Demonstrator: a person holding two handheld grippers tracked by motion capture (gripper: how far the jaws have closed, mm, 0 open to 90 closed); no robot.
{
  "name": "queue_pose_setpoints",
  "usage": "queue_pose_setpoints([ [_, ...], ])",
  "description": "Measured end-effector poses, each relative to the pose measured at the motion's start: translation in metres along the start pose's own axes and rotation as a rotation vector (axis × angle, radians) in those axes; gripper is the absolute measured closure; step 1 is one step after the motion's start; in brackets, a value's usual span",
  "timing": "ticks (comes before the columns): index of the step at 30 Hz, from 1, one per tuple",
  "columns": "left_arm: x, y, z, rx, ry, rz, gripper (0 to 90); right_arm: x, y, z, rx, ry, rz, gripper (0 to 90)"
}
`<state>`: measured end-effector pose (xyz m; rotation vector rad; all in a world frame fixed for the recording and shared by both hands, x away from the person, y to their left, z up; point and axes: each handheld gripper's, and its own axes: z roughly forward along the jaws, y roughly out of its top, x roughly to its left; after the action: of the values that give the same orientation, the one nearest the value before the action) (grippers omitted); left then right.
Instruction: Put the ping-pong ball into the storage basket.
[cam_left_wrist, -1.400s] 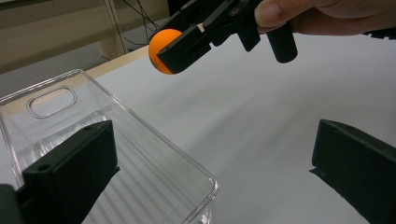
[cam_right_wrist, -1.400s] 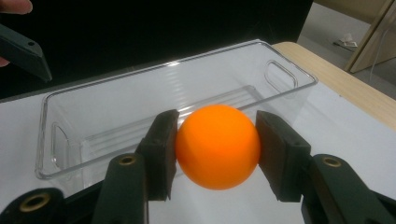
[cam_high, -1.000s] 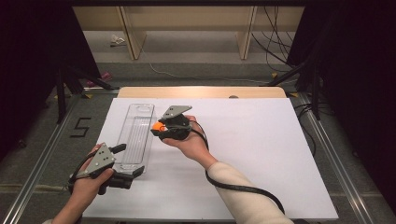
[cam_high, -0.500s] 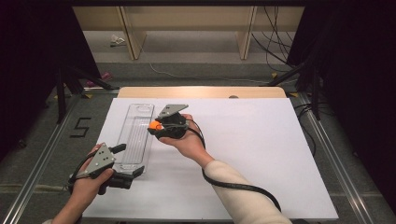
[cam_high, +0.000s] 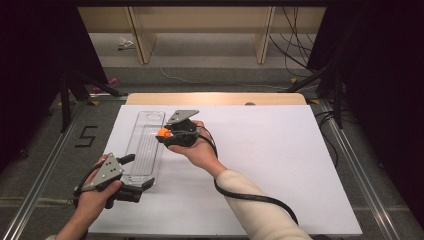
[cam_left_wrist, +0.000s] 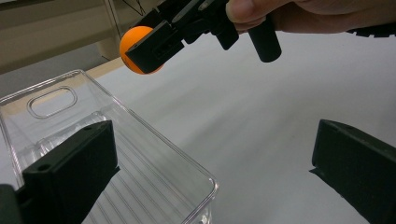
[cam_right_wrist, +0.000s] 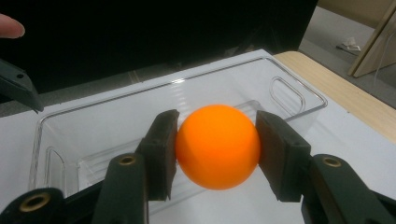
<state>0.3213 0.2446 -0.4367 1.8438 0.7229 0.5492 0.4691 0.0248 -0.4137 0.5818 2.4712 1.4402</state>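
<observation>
Clamping the orange ball in our right gripper above the clear tray, we rest our wide-open left gripper at its near end.

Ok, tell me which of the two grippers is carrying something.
The right gripper, clamped on the orange ball beside the clear tray. The left gripper has its jaws wide apart with nothing between them.

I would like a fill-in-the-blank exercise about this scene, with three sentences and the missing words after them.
1. The right gripper is shut on a ball whose colour is ____.
2. The clear plastic tray lies on a large sheet whose colour is ____.
3. The left gripper holds nothing, and its jaws stand ____.

Missing words: orange; white; open
</observation>
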Motion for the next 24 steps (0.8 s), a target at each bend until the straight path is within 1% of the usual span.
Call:
queue_pose_setpoints([
  [7,-0.0001,0.0000,0.0000,0.000,0.000,0.000,0.0,0.0004,0.0027,0.0026,0.000,0.000,0.003,51.5],
  [10,0.0000,0.0000,0.0000,0.000,0.000,0.000,0.0,0.0002,0.0047,0.0036,-0.002,0.001,-0.005,51.5],
  [24,-0.0001,0.0002,-0.0004,0.001,0.000,0.001,0.0,-0.0002,0.0098,0.0087,-0.001,0.003,-0.006,51.5],
])
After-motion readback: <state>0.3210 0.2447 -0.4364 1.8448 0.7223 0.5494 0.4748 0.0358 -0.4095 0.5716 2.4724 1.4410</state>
